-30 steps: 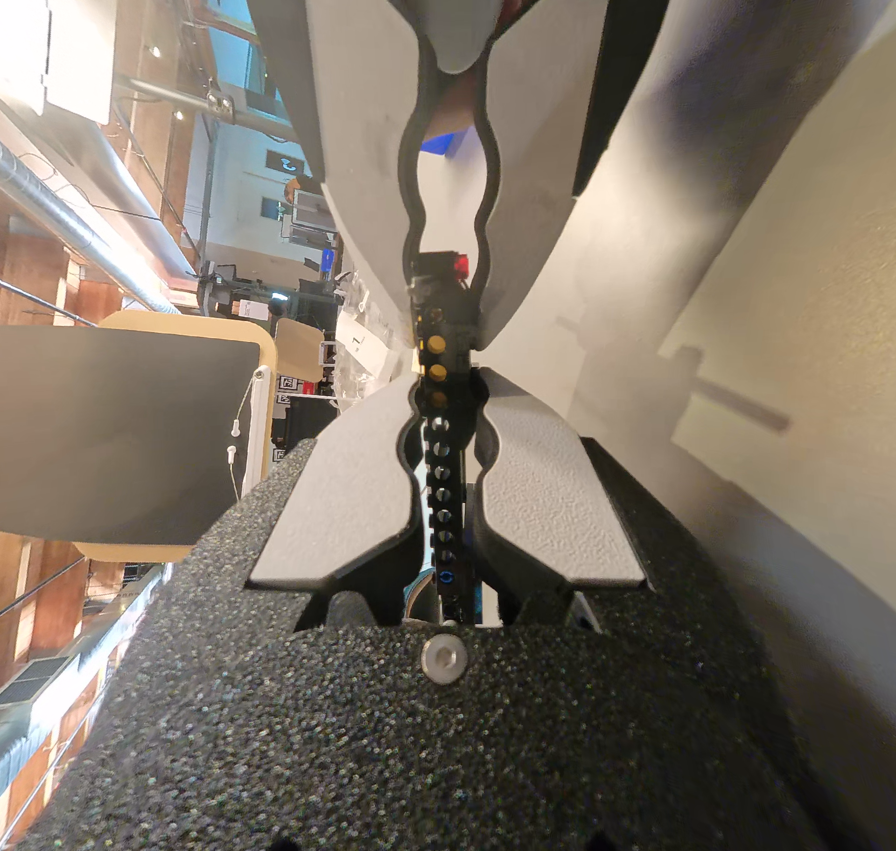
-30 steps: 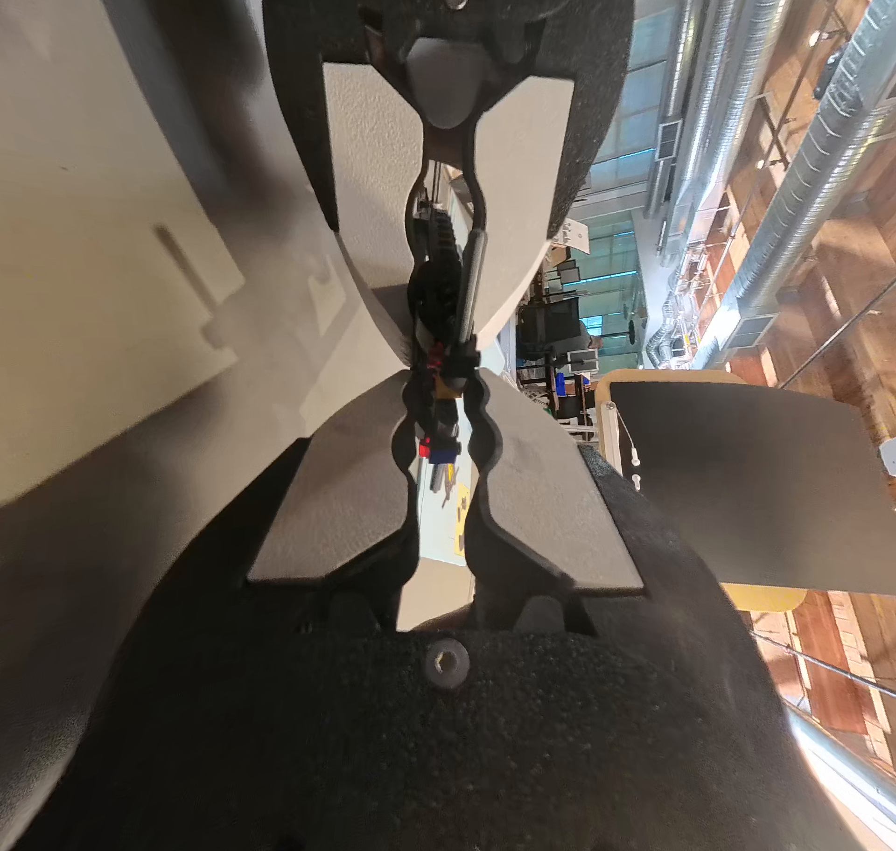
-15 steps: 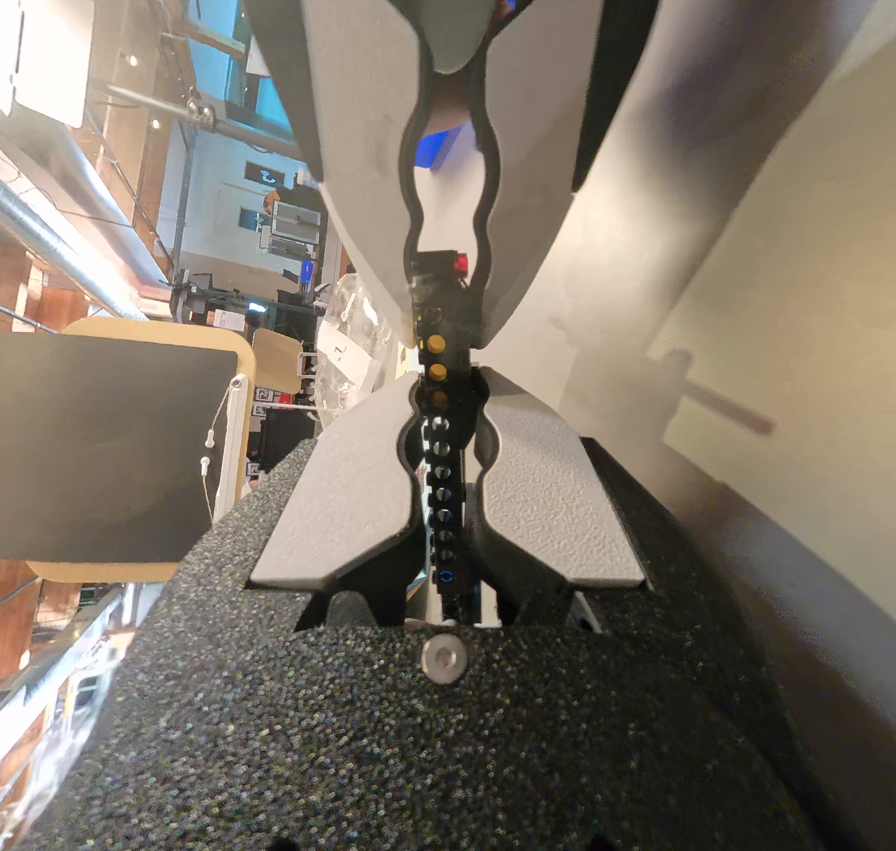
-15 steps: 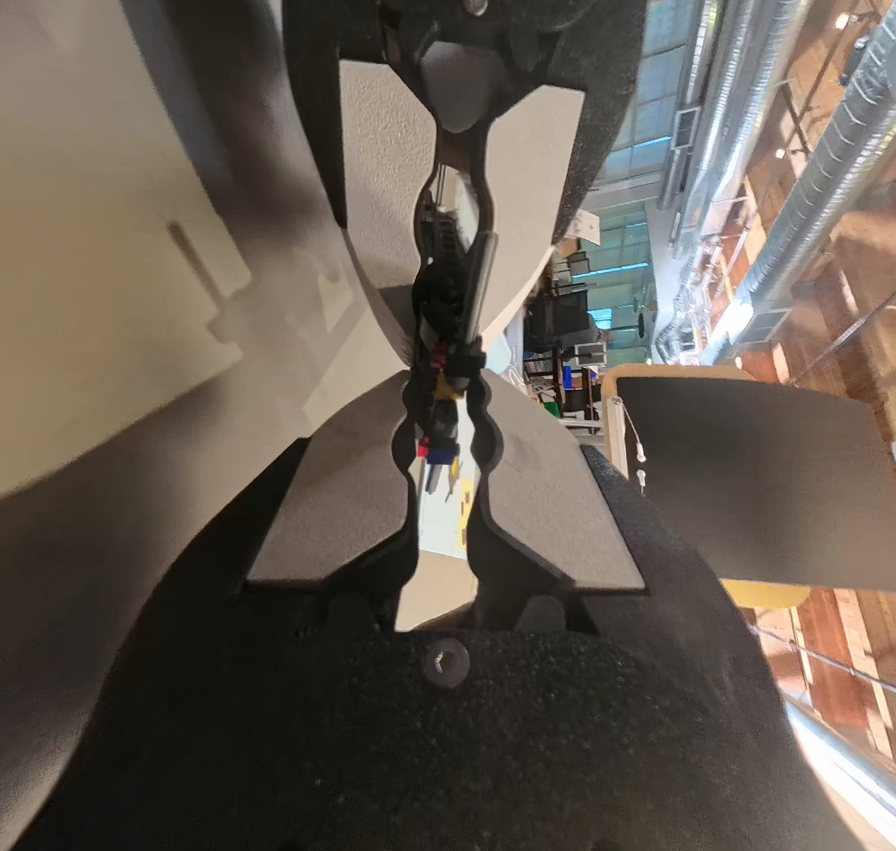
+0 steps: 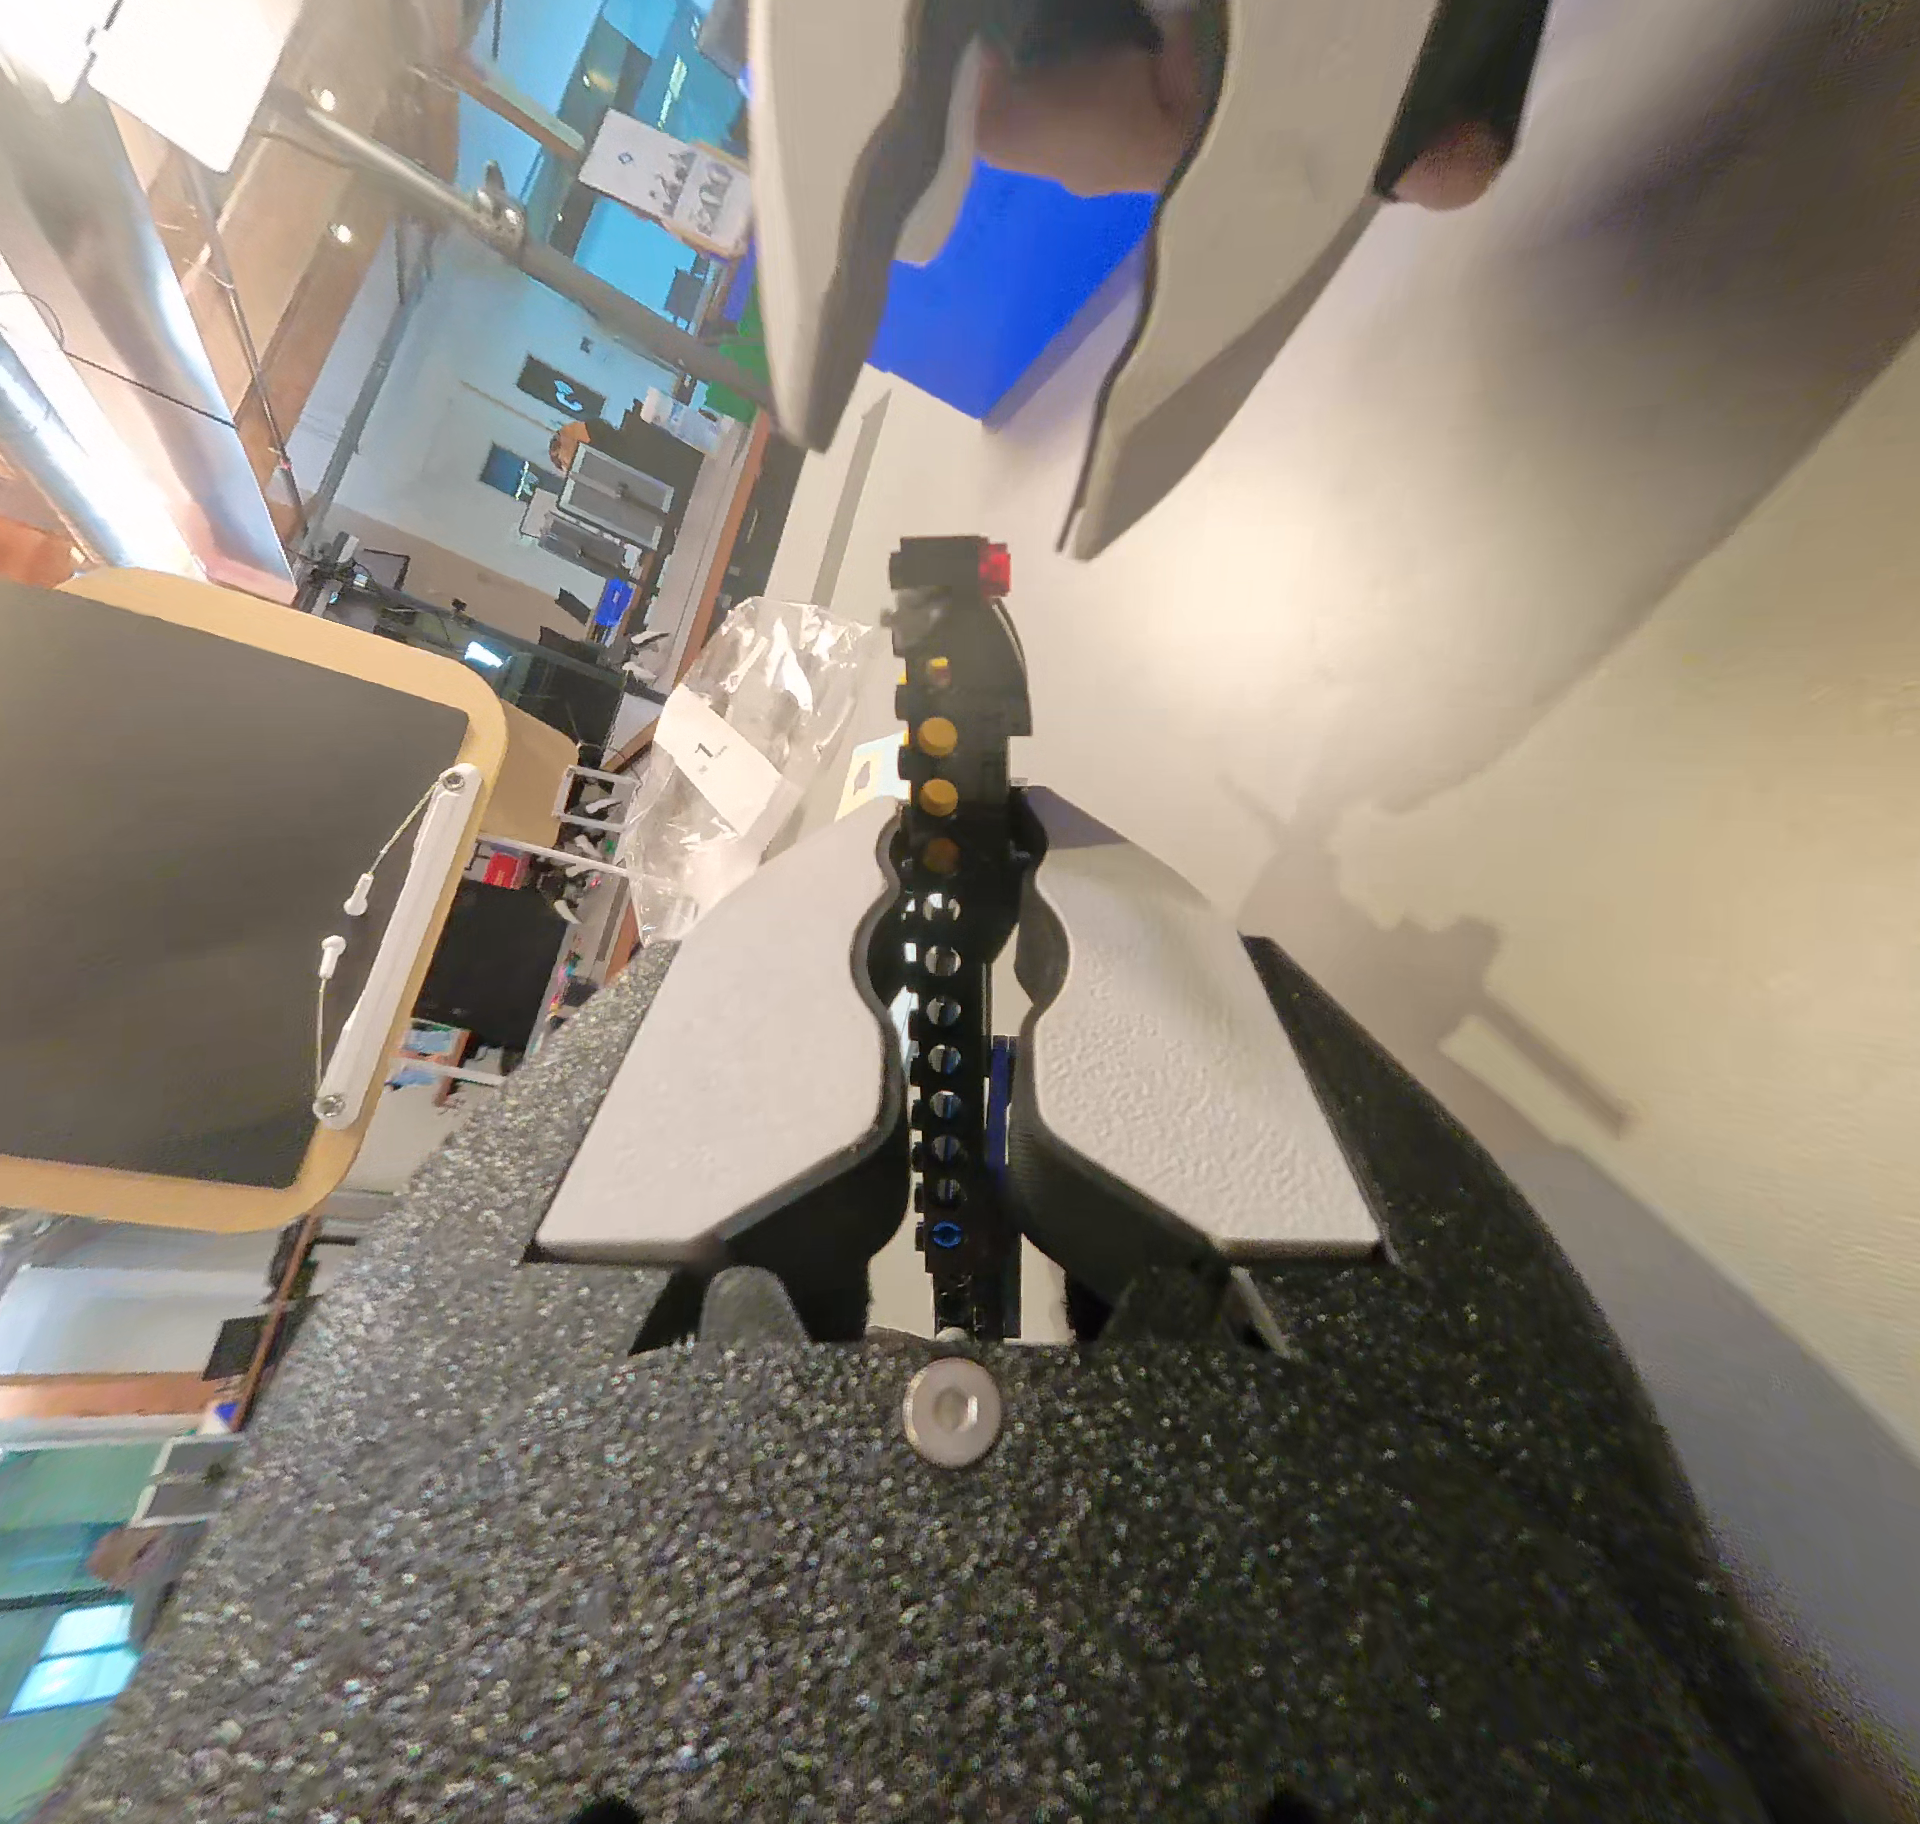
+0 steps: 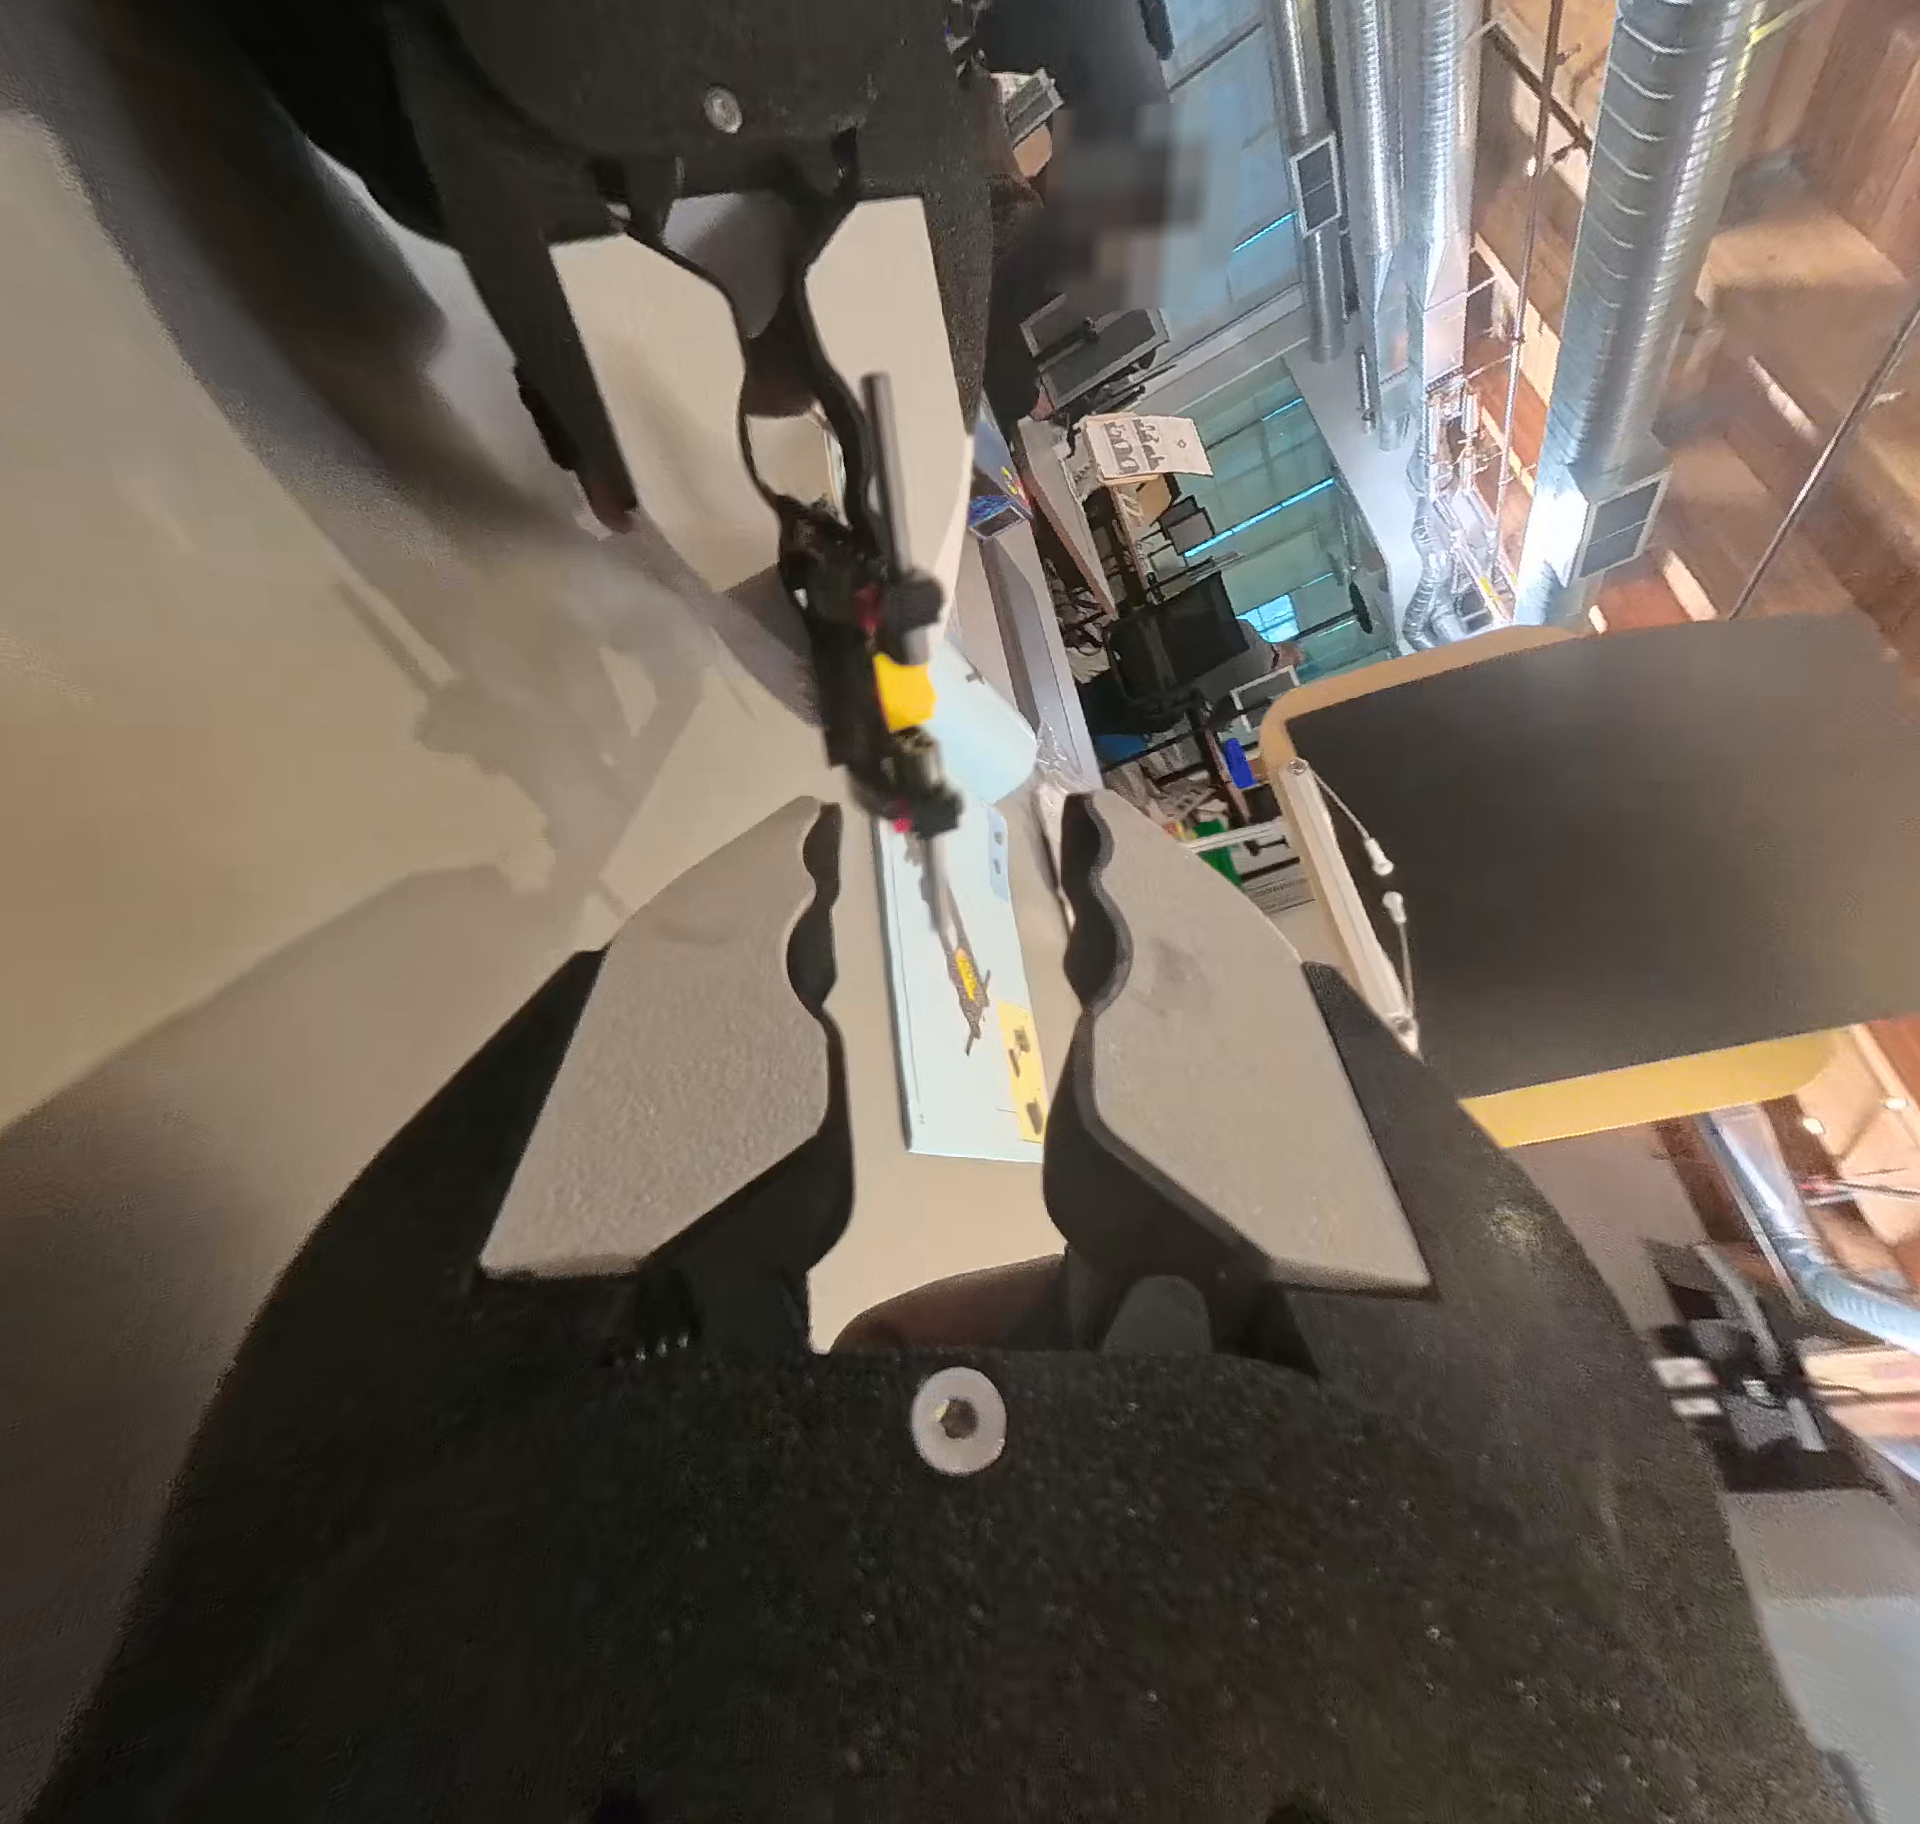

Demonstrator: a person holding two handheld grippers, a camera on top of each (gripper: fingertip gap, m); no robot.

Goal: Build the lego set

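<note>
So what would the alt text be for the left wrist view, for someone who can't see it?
The left tool grips a black toy-brick assembly with yellow pegs and a red tip. The right tool hangs open and blurred opposite it, apart from the assembly. A clear plastic bag lies on the pale table behind.

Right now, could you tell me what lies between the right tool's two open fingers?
Nothing is gripped: in the right wrist view the right tool is open, with only the pale blue sheet on the table behind the gap.

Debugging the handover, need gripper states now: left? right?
Left gripper: closed on the black brick assembly.
Right gripper: open, holding nothing.
</note>
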